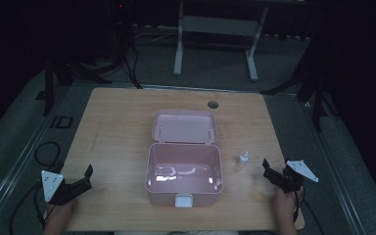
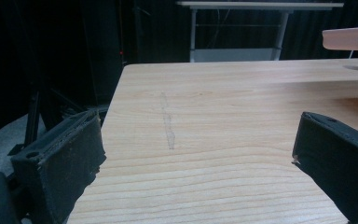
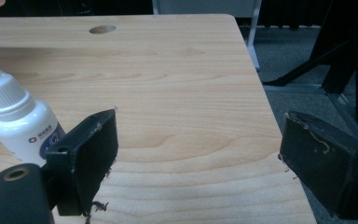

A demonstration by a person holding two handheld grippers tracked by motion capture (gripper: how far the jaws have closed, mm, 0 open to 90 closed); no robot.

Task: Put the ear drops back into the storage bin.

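At the near edge of the wooden table (image 1: 117, 117) the person's two hands each hold a tool. The left gripper (image 1: 81, 182) rests at the near left, jaws spread with nothing between them. The right gripper (image 1: 269, 170) sits at the near right, jaws released too. Just beyond it stands a small white dropper bottle (image 1: 243, 158), upright, immediately right of the open pink box (image 1: 184, 169), whose lid leans back on the far side.

From above the near edge, the high view looks forward and down over the whole wooden table (image 1: 117, 117), its pink box (image 1: 183, 174) at centre frame. Each gripper view skims low and close across that tabletop; the right one shares the small white bottle (image 3: 16, 123), lower left, with the high view.
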